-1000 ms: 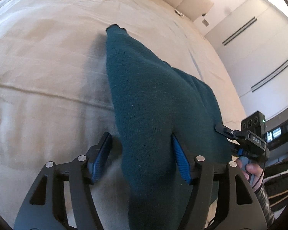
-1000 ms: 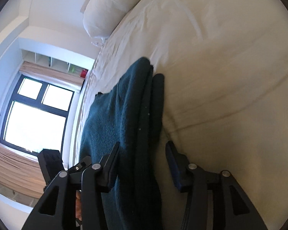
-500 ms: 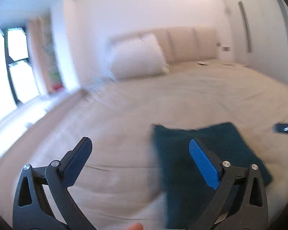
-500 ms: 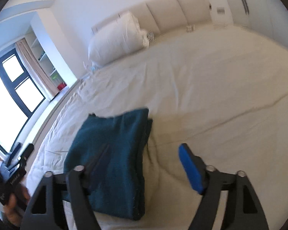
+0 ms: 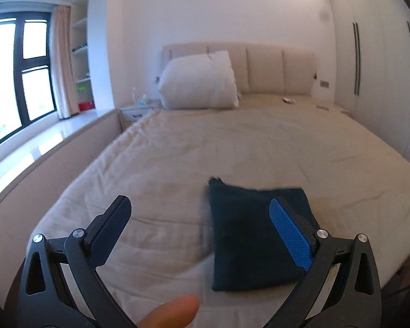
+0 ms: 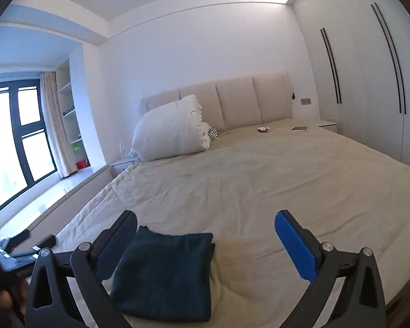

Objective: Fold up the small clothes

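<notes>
A dark teal knitted garment (image 5: 248,235) lies folded into a flat rectangle near the foot of the cream bed (image 5: 232,147); it also shows in the right wrist view (image 6: 166,273). My left gripper (image 5: 199,218) is open and empty, raised above the bed, with the garment behind its right finger. My right gripper (image 6: 205,235) is open and empty, raised above the bed, with the garment low between its fingers and toward the left one. Neither gripper touches the cloth.
A large white pillow (image 6: 169,128) leans on the padded headboard (image 6: 232,101). Small items (image 6: 300,128) lie near the head of the bed. A window (image 5: 11,79) and ledge run along the left; wardrobes (image 6: 369,76) line the right wall.
Both grippers were low over the garment, their fingers around its folds. They have opened wider, lifted and pulled back, leaving the folded garment flat on the bed.
</notes>
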